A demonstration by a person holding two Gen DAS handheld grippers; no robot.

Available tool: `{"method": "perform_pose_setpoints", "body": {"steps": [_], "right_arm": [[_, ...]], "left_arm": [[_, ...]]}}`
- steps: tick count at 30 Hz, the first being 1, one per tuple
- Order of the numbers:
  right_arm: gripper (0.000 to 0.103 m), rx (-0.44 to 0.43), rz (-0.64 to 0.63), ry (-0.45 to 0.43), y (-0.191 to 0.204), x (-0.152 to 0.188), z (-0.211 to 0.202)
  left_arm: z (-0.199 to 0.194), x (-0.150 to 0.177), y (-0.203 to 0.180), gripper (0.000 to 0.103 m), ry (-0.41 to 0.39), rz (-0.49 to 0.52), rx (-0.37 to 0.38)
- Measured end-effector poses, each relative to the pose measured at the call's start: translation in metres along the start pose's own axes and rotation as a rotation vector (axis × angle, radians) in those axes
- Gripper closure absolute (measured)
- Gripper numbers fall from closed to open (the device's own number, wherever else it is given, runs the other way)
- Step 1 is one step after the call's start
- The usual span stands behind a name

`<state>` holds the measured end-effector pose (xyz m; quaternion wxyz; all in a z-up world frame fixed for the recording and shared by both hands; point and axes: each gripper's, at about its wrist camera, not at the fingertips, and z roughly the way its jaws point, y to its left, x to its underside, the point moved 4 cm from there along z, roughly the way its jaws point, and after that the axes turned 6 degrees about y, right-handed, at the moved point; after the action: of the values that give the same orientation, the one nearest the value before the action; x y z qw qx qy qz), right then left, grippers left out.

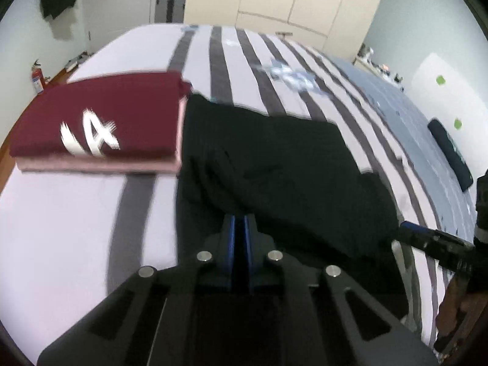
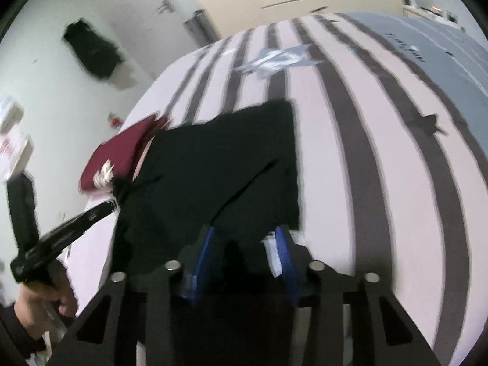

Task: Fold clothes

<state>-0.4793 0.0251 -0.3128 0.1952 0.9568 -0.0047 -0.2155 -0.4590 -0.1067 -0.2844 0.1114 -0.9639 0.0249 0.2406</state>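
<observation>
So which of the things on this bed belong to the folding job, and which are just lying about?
Job: black cloth garment; folded maroon shirt on folded pink garment; left tool; right tool.
Lying about: dark rectangular case; red fire extinguisher.

Both wrist views look low along their fingers across the bed, sharing the black garment.
</observation>
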Motion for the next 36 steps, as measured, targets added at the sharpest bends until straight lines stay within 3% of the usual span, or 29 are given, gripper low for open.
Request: {"method": "perform_pose_setpoints", "body": {"steps": [3,6,10,12,15,22,30,32,36], "right_arm": [[0.079,-0.009,-0.040,0.041,0.017,0.026,0.009],[0.079,-0.006,-0.057,0.080,0.024,0.040,0.023],[0.080,-0.005,-0.022,0.108,0.012,0.039,0.043],[0.090,0.029,-0.021,0.095,0.007,0.039,0.048],[0.091,0.059,-0.029,0.072,0.008,0.035,0.050],[0.091,0.079,-0.029,0.023,0.003,-0.017,0.042],[0.087,0.077,0.014,-0.146,-0.008,-0.143,0.026],[0.087,0.063,0.034,-0.183,-0.011,-0.155,0.017],[0.087,0.048,0.043,-0.150,-0.010,-0.146,0.022]], "left_arm": [[0.006,0.016,-0.005,0.098,0.042,-0.003,0.003],[0.014,0.020,-0.002,0.098,0.075,-0.005,0.005],[0.016,0.005,-0.003,0.098,0.087,-0.018,0.011],[0.016,0.001,-0.001,0.098,0.087,-0.024,0.011],[0.024,-0.003,0.006,0.098,0.076,-0.041,0.010],[0.027,-0.051,0.008,0.099,0.015,-0.040,0.003],[0.024,-0.122,0.012,0.099,-0.070,-0.018,-0.043],[0.020,-0.119,0.015,0.099,-0.076,-0.020,-0.043],[0.030,-0.110,0.010,0.099,-0.038,-0.001,-0.051]]}}
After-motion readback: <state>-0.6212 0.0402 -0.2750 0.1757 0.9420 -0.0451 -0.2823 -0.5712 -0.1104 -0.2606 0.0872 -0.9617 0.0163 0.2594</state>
